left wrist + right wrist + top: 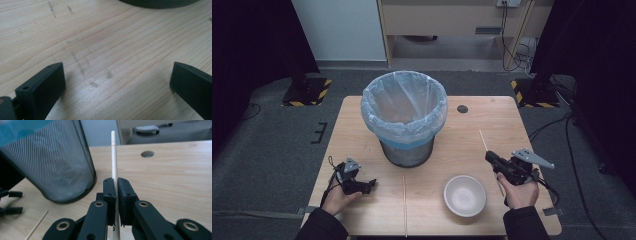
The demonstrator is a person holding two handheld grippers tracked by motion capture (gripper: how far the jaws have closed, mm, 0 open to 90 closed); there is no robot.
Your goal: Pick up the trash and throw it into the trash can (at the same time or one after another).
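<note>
Right tongs (pixel 115 195) clamp a chopstick (pixel 114 157); left tongs (pixel 117 82) gape — lined bin (pixel 404 117), white bowl (pixel 465 195) look empty.

Grey carpet (pixel 272 145) covers the floor around the light wooden table (pixel 362 140). Behind it stand a pale wall panel (pixel 339 27) and a wooden cabinet (pixel 437 20). Black-and-yellow striped stand bases (pixel 307 92) flank the table.

On the table (pixel 362 120), the bin (pixel 404 120) stands at the middle rear. The bowl (pixel 465 195) sits in front of it, toward the right. One chopstick (pixel 405 205) lies left of the bowl; another chopstick (pixel 483 140) is right of the bin.
</note>
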